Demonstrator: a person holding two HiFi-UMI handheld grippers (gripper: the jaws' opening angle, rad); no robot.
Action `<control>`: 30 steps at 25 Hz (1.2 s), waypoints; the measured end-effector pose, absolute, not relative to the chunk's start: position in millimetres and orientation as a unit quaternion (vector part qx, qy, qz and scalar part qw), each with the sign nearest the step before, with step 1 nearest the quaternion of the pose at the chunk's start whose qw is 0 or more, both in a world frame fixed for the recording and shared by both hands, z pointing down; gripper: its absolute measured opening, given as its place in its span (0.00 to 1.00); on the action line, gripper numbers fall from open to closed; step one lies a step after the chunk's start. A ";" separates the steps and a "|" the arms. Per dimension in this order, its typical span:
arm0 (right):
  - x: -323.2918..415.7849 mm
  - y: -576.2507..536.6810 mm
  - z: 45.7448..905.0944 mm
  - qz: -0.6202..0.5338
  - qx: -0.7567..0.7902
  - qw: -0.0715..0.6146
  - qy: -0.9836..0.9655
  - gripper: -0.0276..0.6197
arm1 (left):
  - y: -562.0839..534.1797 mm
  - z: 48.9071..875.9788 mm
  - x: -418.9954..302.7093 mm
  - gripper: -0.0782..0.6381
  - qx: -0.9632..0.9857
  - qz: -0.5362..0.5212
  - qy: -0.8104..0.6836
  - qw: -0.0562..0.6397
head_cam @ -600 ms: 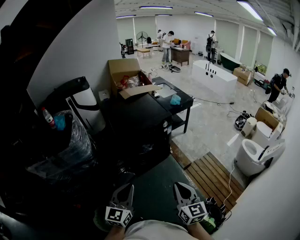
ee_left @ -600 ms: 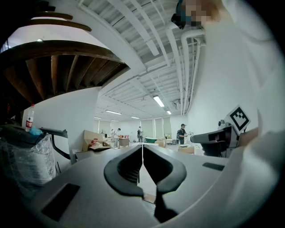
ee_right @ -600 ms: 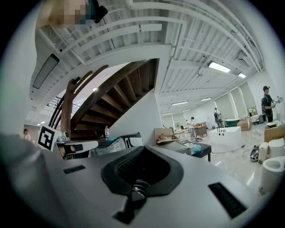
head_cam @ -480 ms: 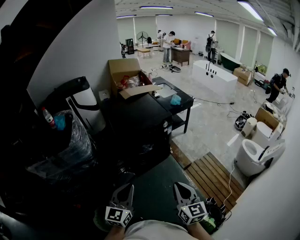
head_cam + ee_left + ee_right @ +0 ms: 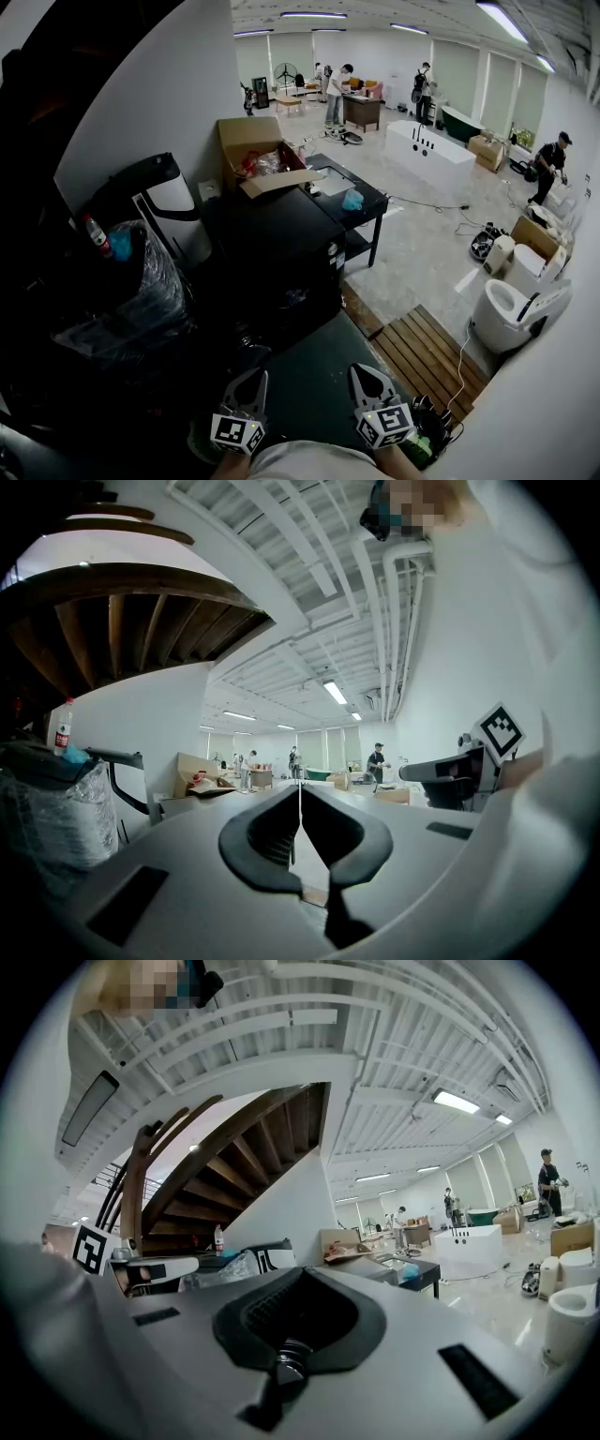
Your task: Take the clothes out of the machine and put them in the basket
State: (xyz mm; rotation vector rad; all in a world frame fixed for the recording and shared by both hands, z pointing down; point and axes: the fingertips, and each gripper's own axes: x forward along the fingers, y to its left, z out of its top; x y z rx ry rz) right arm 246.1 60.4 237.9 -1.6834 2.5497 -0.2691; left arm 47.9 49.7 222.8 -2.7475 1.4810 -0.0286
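Note:
In the head view both grippers are low at the bottom edge, held level over a dark floor mat (image 5: 309, 375). My left gripper (image 5: 253, 377) is shut with nothing in it, its jaws meeting in a thin line in the left gripper view (image 5: 300, 797). My right gripper (image 5: 362, 373) is also shut and empty (image 5: 302, 1290). A black box-shaped machine (image 5: 281, 248) stands ahead of both, well beyond the jaws. I see no clothes, and I cannot make out a basket.
A bin lined with a clear plastic bag (image 5: 141, 291) stands left of the machine, with a bottle (image 5: 96, 236) on it. An open cardboard box (image 5: 258, 155) and a black table (image 5: 352, 202) are behind. At right are wooden decking (image 5: 427, 352) and a white toilet (image 5: 511, 309).
Neither gripper has moved. Only a person at the far right of the room has shifted slightly.

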 end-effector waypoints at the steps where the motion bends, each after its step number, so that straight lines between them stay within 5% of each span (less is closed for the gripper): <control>1: 246.2 60.1 238.8 -0.089 -0.549 0.038 0.830 0.06 | 49.5 222.4 47.5 0.14 -0.880 -0.009 0.475 0.010; 14: 240.6 57.2 236.7 -0.071 -0.551 0.023 0.831 0.06 | 49.2 219.6 42.2 0.14 -0.876 -0.011 0.481 0.009; 26: 238.5 48.0 230.7 -0.078 -0.552 0.042 0.829 0.46 | 42.8 221.6 37.2 0.14 -0.877 -0.010 0.480 0.007; 30: 239.9 47.0 231.1 -0.082 -0.552 0.048 0.828 0.68 | 43.4 218.8 38.9 0.14 -0.877 -0.008 0.480 0.008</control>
